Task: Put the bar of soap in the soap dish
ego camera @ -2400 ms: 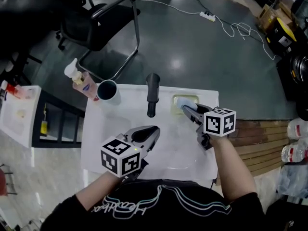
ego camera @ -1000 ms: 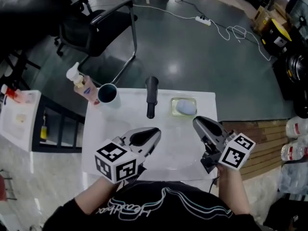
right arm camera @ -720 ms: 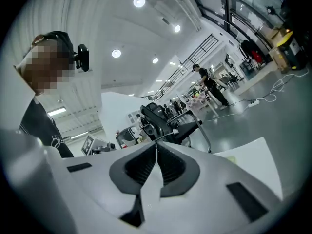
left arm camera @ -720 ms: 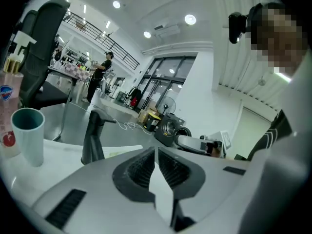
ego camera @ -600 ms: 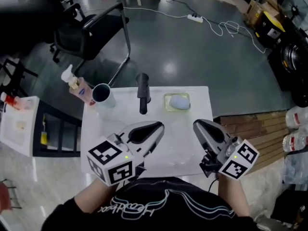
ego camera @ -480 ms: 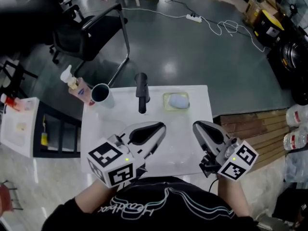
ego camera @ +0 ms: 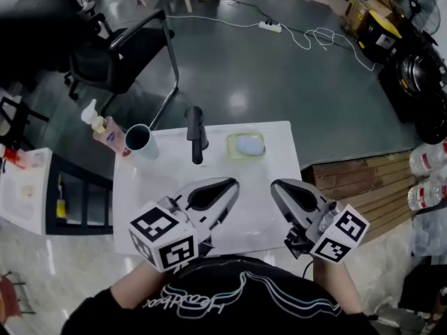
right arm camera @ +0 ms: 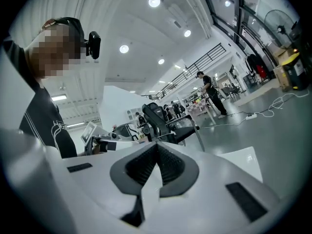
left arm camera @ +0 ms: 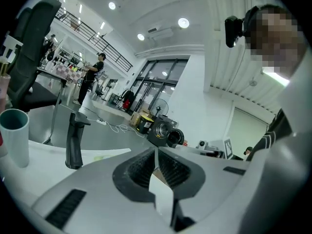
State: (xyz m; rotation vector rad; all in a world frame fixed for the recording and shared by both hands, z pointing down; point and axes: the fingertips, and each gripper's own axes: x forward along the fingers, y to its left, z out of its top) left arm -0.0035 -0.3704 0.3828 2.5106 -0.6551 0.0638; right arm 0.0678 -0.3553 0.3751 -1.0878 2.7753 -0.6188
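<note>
Your R gripper (ego camera: 275, 185) is clenched: in the right gripper view its ribbed pads (right arm camera: 170, 165) meet at the tips w/ nothing btwn them. Your L gripper (ego camera: 233, 183) is likewise closed tip to tip and empty; confirm in the left gripper view, where the dark pad faces touch at the front. Both tools hover side by side over the near half of the white sink top (ego camera: 283, 159), noses pointing away from you. Each carries its marker cube (ego camera: 171, 234) at the rear, by your hand. Neither tool touches any item on the top. The bar of soap (ego camera: 248, 144), pale blue and oval, lies inside the soap dish (ego camera: 231, 152), a pale green rectangular tray. The dish sits at the far edge of the top, just R of the black faucet (ego camera: 195, 132) and well apart from both tools. L of the faucet stands a teal cup (ego camera: 138, 139), upright, mouth open upward. A pump bottle (ego camera: 101, 128) w/ pinkish contents stands just beside it at the far L corner. Beyond the top, a black office chair (ego camera: 119, 54) stands on the dark glossy floor (ego camera: 293, 82). Farther out, a white power strip (ego camera: 271, 26) w/ its cable lies on the same floor.
</note>
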